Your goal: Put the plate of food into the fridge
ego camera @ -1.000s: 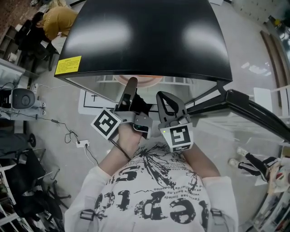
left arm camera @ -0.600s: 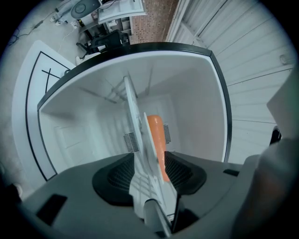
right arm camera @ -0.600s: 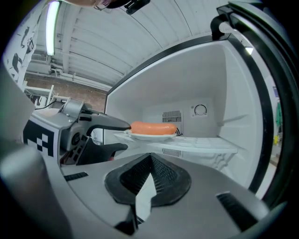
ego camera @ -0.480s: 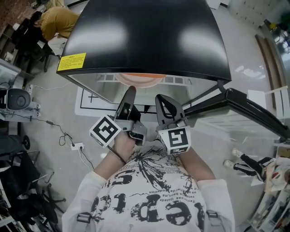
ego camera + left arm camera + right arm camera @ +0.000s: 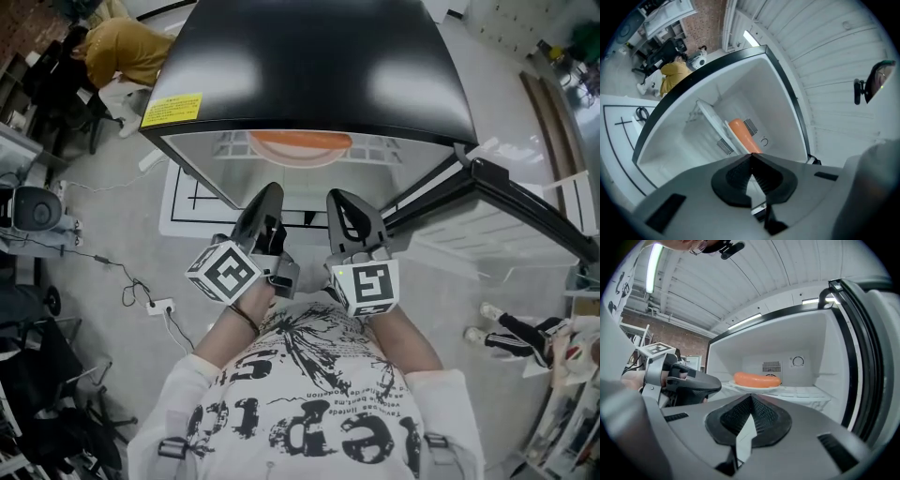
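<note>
This looks to me like a lab or workshop hall. The fridge (image 5: 309, 66) stands on a bare grey floor (image 5: 112, 187) marked with black lines (image 5: 194, 200), and cables (image 5: 111, 253) trail across it. I also see a brick wall (image 5: 710, 28) and a panelled ceiling (image 5: 740, 282) with strip lights (image 5: 652, 263).

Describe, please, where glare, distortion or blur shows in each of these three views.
Head view: two broad pale glare patches on the glossy black top of the fridge, its edges bowed by the wide lens. Left gripper view: black vignette corners, the fridge interior tilted and curved. Right gripper view: a ceiling light strip blows out at upper left; the plate of food reads clearly.
</note>
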`<state>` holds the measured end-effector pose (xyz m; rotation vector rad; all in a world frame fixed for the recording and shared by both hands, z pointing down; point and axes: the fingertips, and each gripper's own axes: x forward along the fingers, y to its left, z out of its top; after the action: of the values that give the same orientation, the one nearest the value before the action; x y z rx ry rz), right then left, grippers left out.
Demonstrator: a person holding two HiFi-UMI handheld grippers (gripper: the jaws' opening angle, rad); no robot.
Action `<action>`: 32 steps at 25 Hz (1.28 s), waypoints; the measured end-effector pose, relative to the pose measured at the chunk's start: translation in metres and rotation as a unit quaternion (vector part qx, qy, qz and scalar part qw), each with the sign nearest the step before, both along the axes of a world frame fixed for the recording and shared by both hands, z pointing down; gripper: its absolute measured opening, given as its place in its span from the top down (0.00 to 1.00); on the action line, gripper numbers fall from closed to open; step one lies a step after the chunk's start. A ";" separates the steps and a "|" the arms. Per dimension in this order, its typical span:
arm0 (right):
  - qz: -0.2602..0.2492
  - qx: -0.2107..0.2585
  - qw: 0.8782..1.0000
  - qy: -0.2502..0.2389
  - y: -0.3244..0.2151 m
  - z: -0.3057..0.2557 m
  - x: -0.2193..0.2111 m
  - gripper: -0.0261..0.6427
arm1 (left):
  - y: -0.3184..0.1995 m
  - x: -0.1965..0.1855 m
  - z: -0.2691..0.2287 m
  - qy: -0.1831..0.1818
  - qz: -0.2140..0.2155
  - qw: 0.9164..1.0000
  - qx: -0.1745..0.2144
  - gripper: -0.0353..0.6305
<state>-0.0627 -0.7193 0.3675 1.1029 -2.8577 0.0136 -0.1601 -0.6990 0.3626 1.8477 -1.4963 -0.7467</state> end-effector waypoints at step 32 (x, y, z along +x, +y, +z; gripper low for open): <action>0.086 0.049 0.995 0.009 0.080 -0.008 -0.014 0.96 | 0.073 -0.002 -0.012 -0.300 0.049 0.946 0.112 0.94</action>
<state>-0.0769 -0.6398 0.3592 1.3565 -2.7653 -0.1281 -0.1625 -0.6263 0.3505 2.4538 -1.7117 -0.3195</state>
